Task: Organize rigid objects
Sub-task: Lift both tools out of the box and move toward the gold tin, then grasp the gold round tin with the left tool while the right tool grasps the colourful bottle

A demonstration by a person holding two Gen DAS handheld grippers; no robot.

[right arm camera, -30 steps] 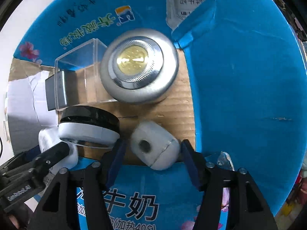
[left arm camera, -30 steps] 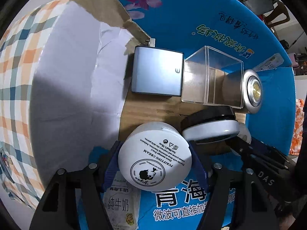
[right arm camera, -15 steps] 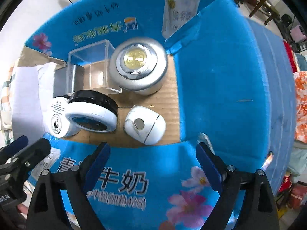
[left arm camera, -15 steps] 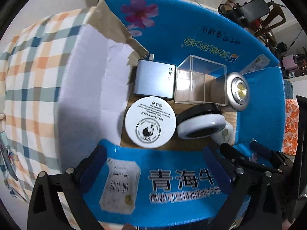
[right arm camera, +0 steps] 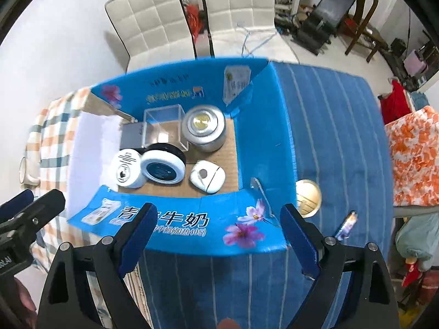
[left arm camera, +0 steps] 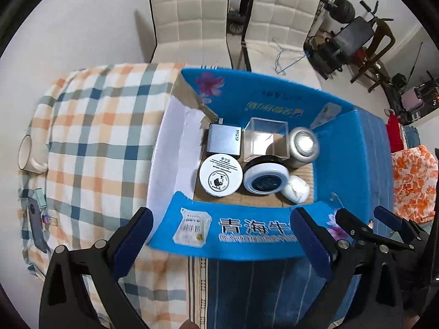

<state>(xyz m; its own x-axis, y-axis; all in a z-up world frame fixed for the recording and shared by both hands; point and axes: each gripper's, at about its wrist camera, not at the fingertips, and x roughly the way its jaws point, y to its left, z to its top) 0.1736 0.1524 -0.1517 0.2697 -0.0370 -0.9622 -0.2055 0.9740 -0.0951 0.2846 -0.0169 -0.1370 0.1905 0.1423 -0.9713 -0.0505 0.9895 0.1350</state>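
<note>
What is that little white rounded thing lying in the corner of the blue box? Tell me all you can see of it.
The small white pod looks like smooth plastic, rounded like a pebble, with a grey round spot on top and a thin dark seam curving round one end. It lies on the bare cardboard floor of the blue box, near the right wall, beside the white-rimmed dark-lidded jar. Whether they touch is unclear. No gripper touches it.

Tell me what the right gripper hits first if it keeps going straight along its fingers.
Most likely the near blue flap of the cardboard box, which lies between the open right gripper and the items inside. Depth is hard to judge through the fisheye.
</note>
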